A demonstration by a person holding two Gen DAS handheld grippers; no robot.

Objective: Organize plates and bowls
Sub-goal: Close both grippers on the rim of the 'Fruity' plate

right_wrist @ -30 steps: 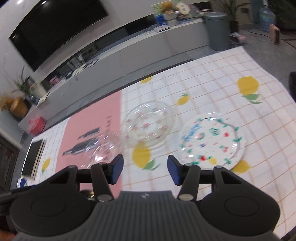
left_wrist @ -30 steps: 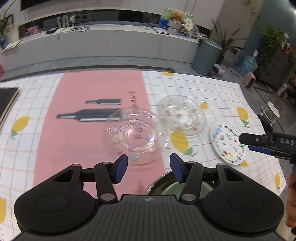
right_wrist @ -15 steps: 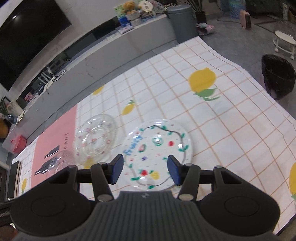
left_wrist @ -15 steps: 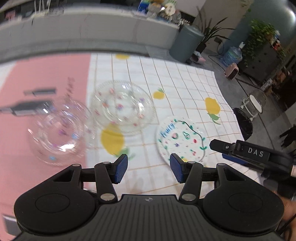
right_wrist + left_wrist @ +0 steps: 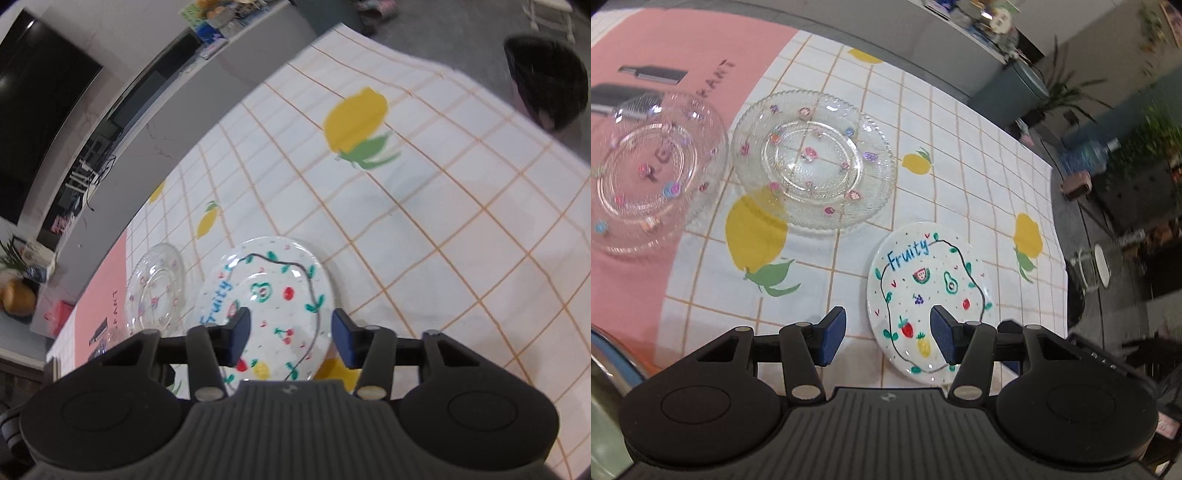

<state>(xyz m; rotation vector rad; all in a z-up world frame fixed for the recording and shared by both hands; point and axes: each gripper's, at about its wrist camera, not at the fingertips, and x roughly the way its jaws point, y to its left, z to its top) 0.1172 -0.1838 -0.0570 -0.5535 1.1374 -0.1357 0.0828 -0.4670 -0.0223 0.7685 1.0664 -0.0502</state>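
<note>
Both grippers are over the fruit plate [image 5: 929, 291] now, and neither has it yet. Your left gripper [image 5: 888, 341] is wide apart and empty, its right pad above the plate's near rim. Your right gripper [image 5: 290, 339] is just as wide, empty too, with the plate's near half showing between its pads. I can't tell from here how high either one hovers over it.

This looks like the reach-in for the first pick, so nothing is stacked yet. The plate lies flat on the checked cloth of the counter [image 5: 964, 155], so you'll need one finger to slip under the rim and the other to come down on top; pick one gripper for it, since the two are crowding each other.

Beyond the fruit plate and to its left sits the clear glass plate [image 5: 812, 162], close but apart from it. Left of that again, touching or just overlapping its edge, is the glass bowl [image 5: 646, 177].
</note>
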